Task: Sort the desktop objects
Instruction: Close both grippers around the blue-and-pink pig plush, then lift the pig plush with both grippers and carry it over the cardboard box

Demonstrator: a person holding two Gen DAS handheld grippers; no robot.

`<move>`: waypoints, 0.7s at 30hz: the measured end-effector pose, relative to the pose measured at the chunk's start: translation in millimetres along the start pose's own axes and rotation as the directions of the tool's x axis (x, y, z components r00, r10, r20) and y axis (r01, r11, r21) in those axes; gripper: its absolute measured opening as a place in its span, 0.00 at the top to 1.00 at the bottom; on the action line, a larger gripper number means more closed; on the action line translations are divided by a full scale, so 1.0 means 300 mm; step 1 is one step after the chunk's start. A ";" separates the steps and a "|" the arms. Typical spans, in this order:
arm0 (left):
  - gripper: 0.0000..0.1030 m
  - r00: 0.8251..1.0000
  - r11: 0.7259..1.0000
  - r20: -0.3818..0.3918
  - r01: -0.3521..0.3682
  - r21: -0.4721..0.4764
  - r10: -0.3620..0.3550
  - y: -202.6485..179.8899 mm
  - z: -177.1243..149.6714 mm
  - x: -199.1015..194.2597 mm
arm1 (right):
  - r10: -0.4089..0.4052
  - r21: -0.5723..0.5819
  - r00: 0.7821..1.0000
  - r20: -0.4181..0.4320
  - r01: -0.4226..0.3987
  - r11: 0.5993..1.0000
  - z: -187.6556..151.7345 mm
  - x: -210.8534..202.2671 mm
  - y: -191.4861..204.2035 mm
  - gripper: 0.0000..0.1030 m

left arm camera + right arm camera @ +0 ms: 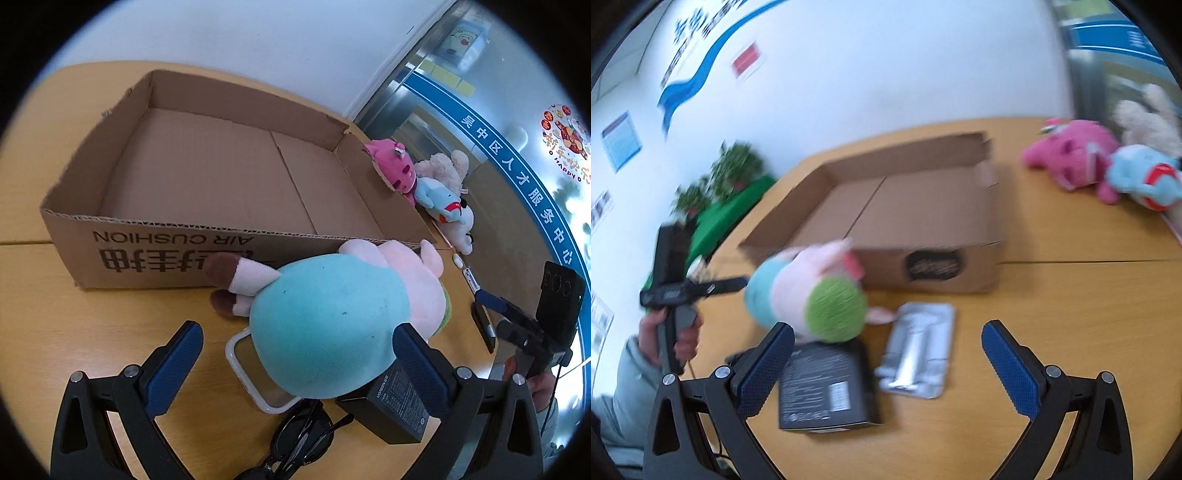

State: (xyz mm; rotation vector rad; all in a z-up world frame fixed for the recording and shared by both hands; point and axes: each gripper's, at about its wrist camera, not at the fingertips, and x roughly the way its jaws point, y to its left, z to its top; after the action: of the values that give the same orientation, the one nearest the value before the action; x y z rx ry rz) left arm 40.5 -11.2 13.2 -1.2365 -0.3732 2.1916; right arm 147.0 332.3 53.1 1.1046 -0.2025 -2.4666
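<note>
- Left wrist view: the left gripper (297, 352) is seen spread wide, its blue fingers (173, 365) set to either side of the plush toy (332, 317). The right-hand pad appears to lie against the toy's teal body, while the left-hand pad stands well apart from it; nothing is clamped.
- The plush toy is found on the wooden table (44, 325), just in front of the near wall of the cardboard box (207, 173), whose floor is bare. It partly covers a white-rimmed case (245, 363) and a black charger (397, 404); black glasses (303, 435) lie just below.
- More soft toys are gathered past the box's far right corner, among them a pink plush (393, 166).
- Right wrist view (blurred): the right gripper (888, 350) is held wide open and empty above the table. A black box (827, 387) and a silver blister pack (918, 350) lie between and ahead of its fingers.
- The plush toy is shown in this view between the black box and the cardboard box, with the left tool reaching it from the side.
- The step in hand is judged to be the grasp of the plush toy. A full closing across its body would be called for next, then a lift clear of the box's wall.
</note>
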 end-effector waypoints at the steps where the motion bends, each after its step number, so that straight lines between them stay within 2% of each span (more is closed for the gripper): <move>1: 0.04 1.000 0.999 -0.006 0.028 -0.015 -0.029 0.012 0.001 0.012 | -0.004 -0.037 1.000 -0.023 0.003 0.999 0.001 0.044 0.042 0.00; 4: 0.21 0.987 0.985 -0.021 0.159 -0.068 -0.160 0.036 -0.018 0.019 | 0.016 -0.102 0.997 -0.078 -0.024 0.994 0.013 0.160 0.139 0.00; 5: 0.25 0.984 0.982 -0.026 0.174 -0.066 -0.176 0.032 -0.023 0.026 | 0.031 -0.115 0.995 -0.091 -0.041 0.992 0.016 0.197 0.168 0.03; 8: 0.26 0.985 0.985 -0.034 0.169 -0.037 -0.171 0.010 -0.036 0.029 | 0.027 -0.125 0.992 -0.120 -0.042 0.991 0.016 0.278 0.226 0.12; 10: 0.28 0.987 0.987 -0.030 0.160 -0.031 -0.161 0.002 -0.048 0.010 | -0.009 -0.142 0.993 -0.119 -0.008 0.990 0.019 0.312 0.249 0.12; 13: 0.28 0.993 0.993 -0.009 0.114 -0.016 -0.114 -0.003 -0.070 -0.043 | 0.060 -0.132 0.988 -0.141 -0.079 0.988 0.013 0.324 0.272 0.12; 15: 0.28 0.992 0.992 -0.001 0.122 -0.043 -0.123 0.014 -0.078 -0.069 | 0.102 -0.147 0.984 -0.145 -0.123 0.981 -0.001 0.313 0.296 0.08; 17: 0.28 0.993 0.990 -0.023 0.114 -0.079 -0.117 0.042 -0.078 -0.060 | 0.097 -0.157 0.987 -0.131 -0.118 0.981 -0.014 0.308 0.296 0.05; 19: 0.24 0.993 0.988 -0.038 0.106 -0.108 -0.111 0.075 -0.071 -0.038 | 0.074 -0.106 0.986 -0.149 -0.090 0.990 -0.016 0.323 0.246 0.05; 21: 0.22 0.986 0.978 -0.043 0.151 -0.144 -0.159 0.094 -0.065 -0.018 | 0.078 -0.056 0.983 -0.168 -0.089 0.995 -0.003 0.347 0.212 0.05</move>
State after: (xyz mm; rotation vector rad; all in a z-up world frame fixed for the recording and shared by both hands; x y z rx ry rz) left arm 49.1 -37.5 -7.8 -1.2925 -0.5900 2.0243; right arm 106.6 229.7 1.3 1.2410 -0.1177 -2.2786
